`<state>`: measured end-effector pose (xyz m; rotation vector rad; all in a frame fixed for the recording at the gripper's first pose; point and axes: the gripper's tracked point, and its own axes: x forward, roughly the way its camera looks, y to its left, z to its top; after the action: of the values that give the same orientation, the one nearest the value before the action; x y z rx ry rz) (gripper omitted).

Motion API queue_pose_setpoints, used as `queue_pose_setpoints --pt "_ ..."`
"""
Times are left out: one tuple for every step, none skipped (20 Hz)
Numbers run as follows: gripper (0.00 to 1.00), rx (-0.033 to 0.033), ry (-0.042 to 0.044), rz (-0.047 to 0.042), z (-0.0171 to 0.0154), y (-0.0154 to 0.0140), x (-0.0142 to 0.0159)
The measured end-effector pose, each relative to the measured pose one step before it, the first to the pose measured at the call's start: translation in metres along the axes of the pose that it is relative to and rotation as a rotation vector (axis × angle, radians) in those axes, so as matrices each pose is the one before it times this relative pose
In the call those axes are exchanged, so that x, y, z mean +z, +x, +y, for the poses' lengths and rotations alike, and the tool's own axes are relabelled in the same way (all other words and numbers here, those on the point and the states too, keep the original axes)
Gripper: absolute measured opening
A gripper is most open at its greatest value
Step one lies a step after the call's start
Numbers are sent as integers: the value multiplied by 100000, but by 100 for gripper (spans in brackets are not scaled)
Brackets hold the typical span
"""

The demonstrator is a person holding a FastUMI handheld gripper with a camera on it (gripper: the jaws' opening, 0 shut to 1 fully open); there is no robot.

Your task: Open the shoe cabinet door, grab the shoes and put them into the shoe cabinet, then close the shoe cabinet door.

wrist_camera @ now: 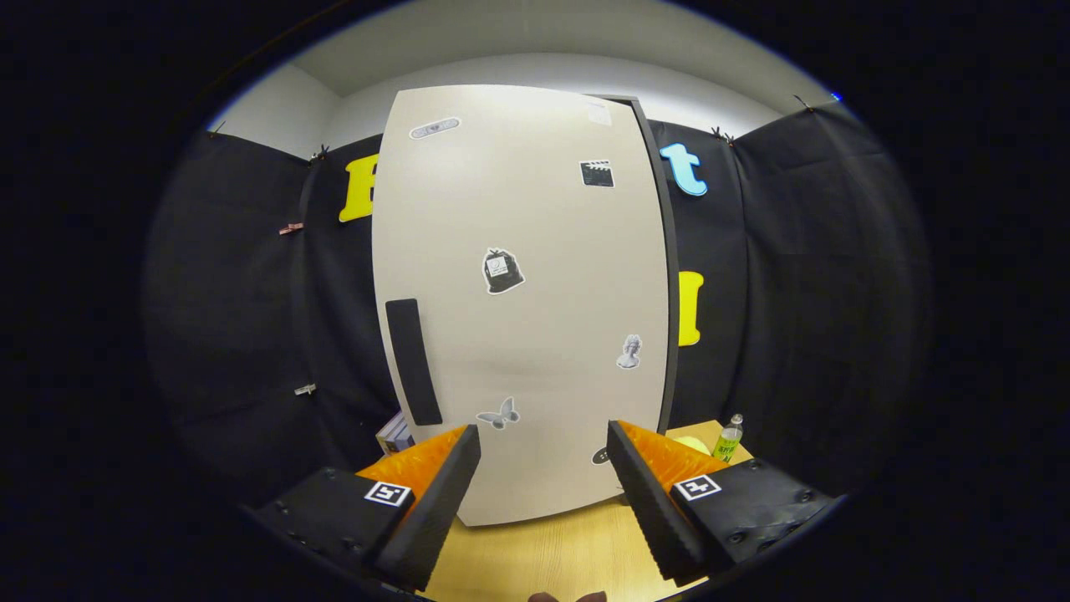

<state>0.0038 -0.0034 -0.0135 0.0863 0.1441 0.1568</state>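
Facing the shut cabinet door (518, 301), the claw (543, 477) gapes empty; a bottle (728, 438) peeks half-hidden behind.

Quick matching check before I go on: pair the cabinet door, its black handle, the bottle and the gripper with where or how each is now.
1 cabinet door
2 black handle
3 bottle
4 gripper

A open, nothing between the fingers
B on the table, right of the cabinet
C shut, just ahead of the fingers
D upright strip by the door's left edge

Pairs: 1-C, 2-D, 3-B, 4-A
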Motion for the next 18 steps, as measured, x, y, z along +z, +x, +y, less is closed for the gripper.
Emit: queue_pose_setpoints --pt "98 -9 -101 228 -35 26 -180" --pt "98 177 32 300 40 64 -89" --pt "98 -89 91 332 -56 19 -166" --pt "98 -8 138 71 -102 132 -30" --pt "98 39 61 215 -24 -16 0" --pt "98 226 -55 31 -6 56 30" --pt "98 40 -292 -50 2 -65 -22" --pt "98 -275 -164 -179 -77 -16 71" --pt "98 -62 98 -199 -116 46 90" --pt "98 -237 112 29 -124 86 24" --pt "98 19 240 118 -11 -82 -55" --pt "98 74 95 80 39 15 -13" --pt "98 -64 -239 -31 -39 -42 19" --pt "98 -22 -339 42 -69 30 -42" --pt "98 -13 4 73 -50 25 -63" --pt "98 10 262 56 1 32 -60" --pt "98 3 197 123 89 -114 -45" --pt "98 -2 95 99 46 -6 -21"
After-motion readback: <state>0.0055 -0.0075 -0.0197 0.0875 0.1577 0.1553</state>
